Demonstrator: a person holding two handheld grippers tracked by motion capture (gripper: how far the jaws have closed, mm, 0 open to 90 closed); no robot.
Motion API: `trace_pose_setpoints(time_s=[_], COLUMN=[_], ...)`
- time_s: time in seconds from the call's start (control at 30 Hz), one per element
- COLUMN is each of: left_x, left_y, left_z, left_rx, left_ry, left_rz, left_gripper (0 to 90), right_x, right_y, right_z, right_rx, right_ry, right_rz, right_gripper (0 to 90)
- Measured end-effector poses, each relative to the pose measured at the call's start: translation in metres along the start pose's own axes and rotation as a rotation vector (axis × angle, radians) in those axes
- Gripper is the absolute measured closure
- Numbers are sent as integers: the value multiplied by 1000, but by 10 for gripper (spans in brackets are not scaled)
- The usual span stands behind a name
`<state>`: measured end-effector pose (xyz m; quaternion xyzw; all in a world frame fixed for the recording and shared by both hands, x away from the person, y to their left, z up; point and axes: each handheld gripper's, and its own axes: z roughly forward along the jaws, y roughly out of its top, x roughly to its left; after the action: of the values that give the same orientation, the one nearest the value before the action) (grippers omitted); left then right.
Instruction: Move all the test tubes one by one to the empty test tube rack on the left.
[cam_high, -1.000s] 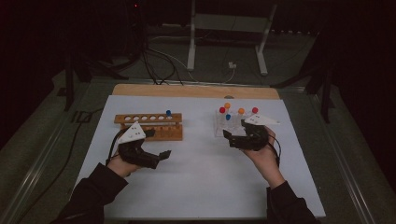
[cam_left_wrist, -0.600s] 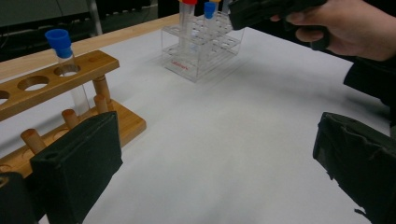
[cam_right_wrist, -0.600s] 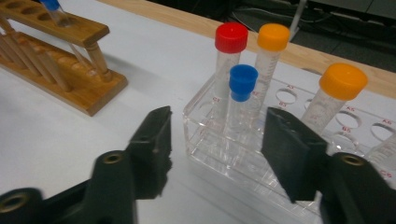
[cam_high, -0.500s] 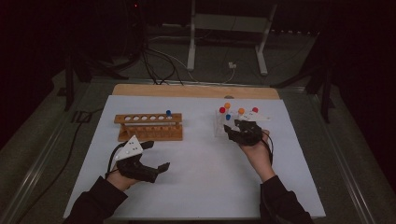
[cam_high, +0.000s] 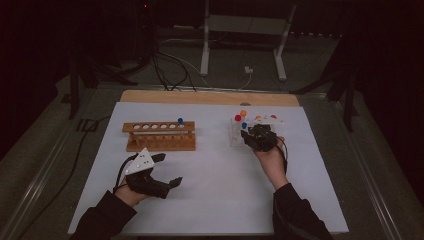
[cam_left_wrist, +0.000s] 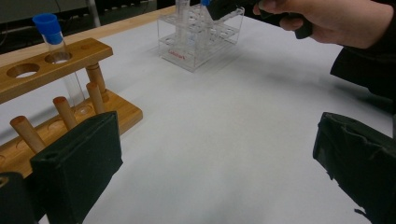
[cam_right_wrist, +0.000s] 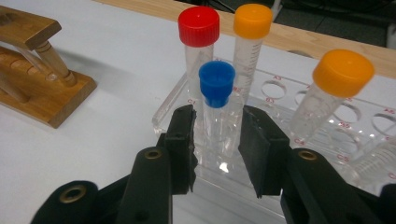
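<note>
The right gripper (cam_right_wrist: 217, 140) is reaching into the clear plastic tube rack (cam_right_wrist: 327, 154) at the right of the desk (cam_high: 220, 200). Its jaws are sitting narrowly apart on either side of a blue-capped tube (cam_right_wrist: 216, 105) that is standing in a front hole; whether the pads are already pressing on the glass is hard to tell, and the tube looks still seated. Behind it a red-capped tube (cam_right_wrist: 199, 44) and two orange-capped tubes (cam_right_wrist: 252, 42) are waiting in the same rack.

The left gripper (cam_high: 150, 177) is resting low near the front of the desk, jaws spread wide and carrying nothing, just in front of the wooden rack (cam_high: 159, 136).

Judging by the layout, tubes are being moved from the clear rack to the wooden one. One blue-capped tube (cam_left_wrist: 58, 60) is already standing in the wooden rack's end hole, its other holes are looking vacant, so most of the job appears to be left.
</note>
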<state>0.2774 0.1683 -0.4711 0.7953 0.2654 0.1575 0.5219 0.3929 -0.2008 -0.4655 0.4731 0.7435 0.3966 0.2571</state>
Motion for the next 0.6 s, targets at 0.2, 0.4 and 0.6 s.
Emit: trace_pose_setpoints(time_s=[0.2, 0.4, 0.6], left_x=[2, 3, 4], left_y=[0, 0, -1], left_z=[-1, -1, 0], left_rx=[-6, 0, 8], left_ry=[18, 16, 8], left_rz=[-4, -3, -5], left_gripper=[21, 21, 21], right_x=[0, 0, 3], right_y=[1, 1, 3], right_z=[7, 12, 15], right_rx=[12, 8, 19], right_ry=[-8, -22, -34], right_rz=[6, 25, 14], right_gripper=[690, 745, 769])
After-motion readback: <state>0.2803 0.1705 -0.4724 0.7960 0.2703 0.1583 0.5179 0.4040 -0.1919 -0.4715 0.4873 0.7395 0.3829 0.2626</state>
